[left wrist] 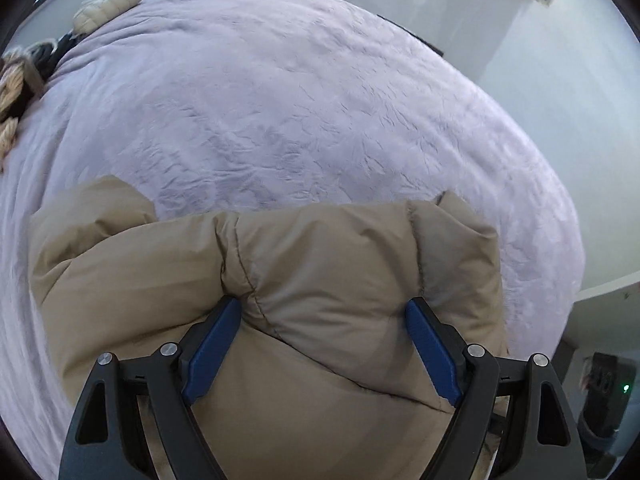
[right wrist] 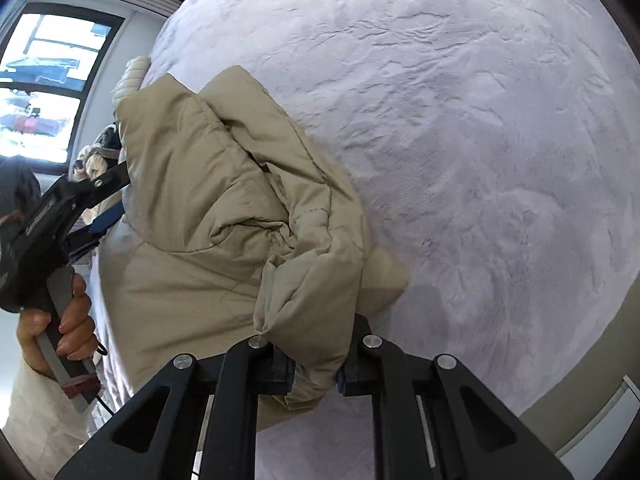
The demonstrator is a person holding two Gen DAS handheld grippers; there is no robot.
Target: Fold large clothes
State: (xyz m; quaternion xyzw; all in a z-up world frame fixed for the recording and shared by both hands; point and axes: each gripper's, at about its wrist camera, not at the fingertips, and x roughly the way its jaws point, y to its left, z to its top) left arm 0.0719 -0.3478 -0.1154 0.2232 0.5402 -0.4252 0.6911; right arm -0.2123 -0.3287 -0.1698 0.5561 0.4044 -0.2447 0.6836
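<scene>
A beige puffer jacket (left wrist: 320, 264) lies bunched on a lilac bed cover (left wrist: 280, 100). My left gripper (left wrist: 324, 312) has its blue-padded jaws wide apart, with a thick fold of the jacket bulging between them. In the right wrist view the jacket (right wrist: 224, 208) hangs in a heap, and my right gripper (right wrist: 314, 376) is shut on a padded edge of it. The left gripper (right wrist: 108, 200) shows at the jacket's far left edge, held by a hand (right wrist: 68, 320).
A second quilted beige garment (left wrist: 108, 4) and a furry item (left wrist: 12, 92) lie at the bed's far left. White walls and floor (left wrist: 540, 120) border the bed on the right. A window (right wrist: 44, 80) is at the left.
</scene>
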